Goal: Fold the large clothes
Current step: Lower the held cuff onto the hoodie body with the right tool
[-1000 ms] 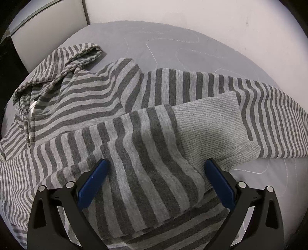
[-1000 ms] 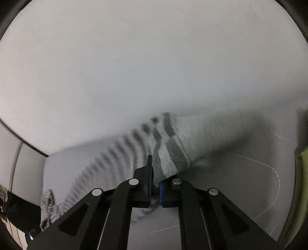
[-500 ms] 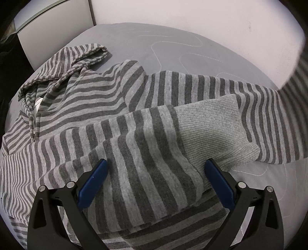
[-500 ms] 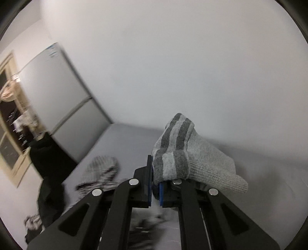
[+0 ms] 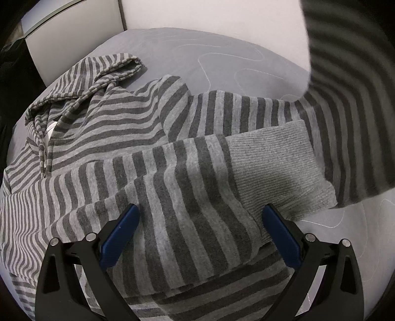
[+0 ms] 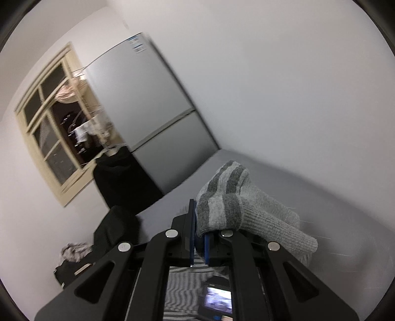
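A grey striped hoodie (image 5: 103,128) lies spread on the grey bed (image 5: 197,56), hood at the far left. One sleeve (image 5: 197,197) with a plain ribbed cuff (image 5: 276,170) is folded across the body. My left gripper (image 5: 200,232) is open just above that sleeve, one blue pad on each side. My right gripper (image 6: 199,237) is shut on the other sleeve's cuff (image 6: 246,210) and holds it high above the bed. That lifted sleeve (image 5: 345,98) hangs blurred at the right of the left wrist view.
A white wall (image 5: 222,17) borders the bed at the back. A tall grey fridge (image 6: 153,111) stands at the bed's far end, with a window (image 6: 54,123) and dark clothes (image 6: 116,192) beside it. Bare bed shows at the right (image 5: 350,222).
My right gripper has lifted the sleeve cuff up off the bed and swung it left. The raised sleeve now hangs into the left wrist view. My left gripper has stayed open over the folded sleeve.
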